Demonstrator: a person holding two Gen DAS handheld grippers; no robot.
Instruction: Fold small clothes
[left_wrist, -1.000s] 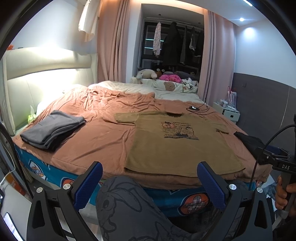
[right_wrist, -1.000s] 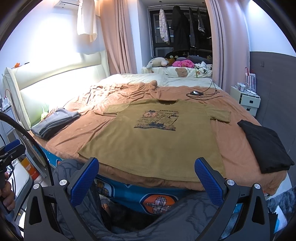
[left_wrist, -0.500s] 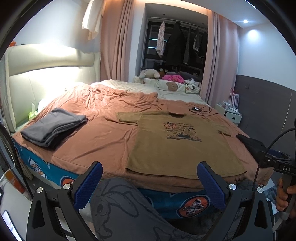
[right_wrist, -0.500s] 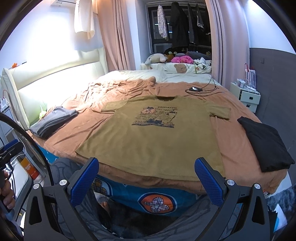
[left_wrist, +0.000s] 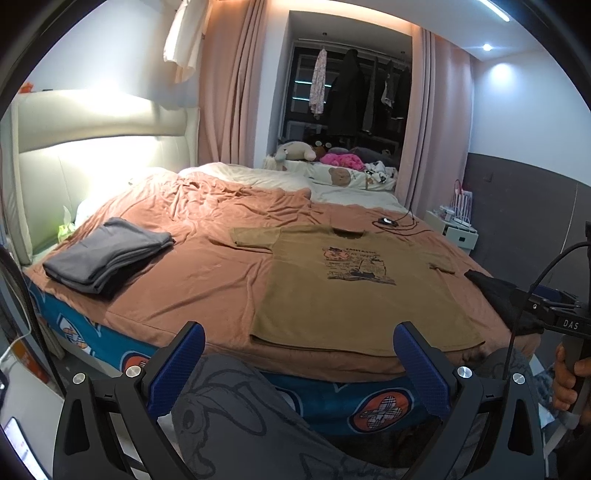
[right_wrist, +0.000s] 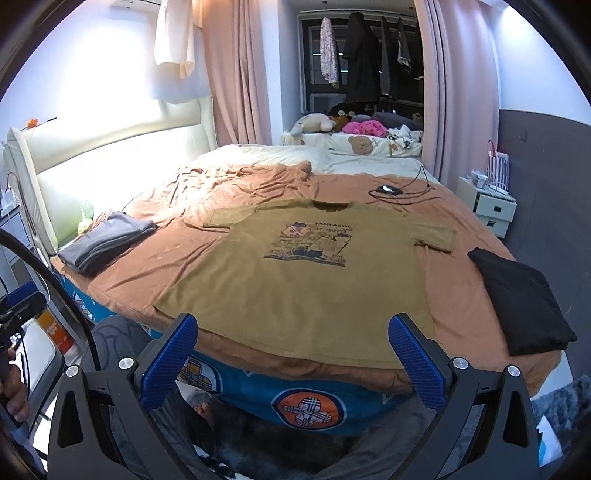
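Observation:
An olive-brown T-shirt (left_wrist: 354, 291) with a dark print lies flat and spread out on the rust-coloured bed sheet (left_wrist: 192, 273), hem toward me; it also shows in the right wrist view (right_wrist: 314, 280). My left gripper (left_wrist: 299, 369) is open and empty, held off the bed's near edge, short of the hem. My right gripper (right_wrist: 291, 362) is open and empty, also just short of the hem. The right gripper's body shows at the right edge of the left wrist view (left_wrist: 557, 317).
A folded grey garment (left_wrist: 107, 254) lies on the bed's left side. A folded black garment (right_wrist: 521, 299) lies on the right side. A dark cable and charger (right_wrist: 391, 190) lie beyond the collar. My knees are below the bed edge. A white nightstand (right_wrist: 491, 210) stands at right.
Both grippers have risen and moved slightly toward the bed, so the shirt sits lower and closer in view. Both stay open.

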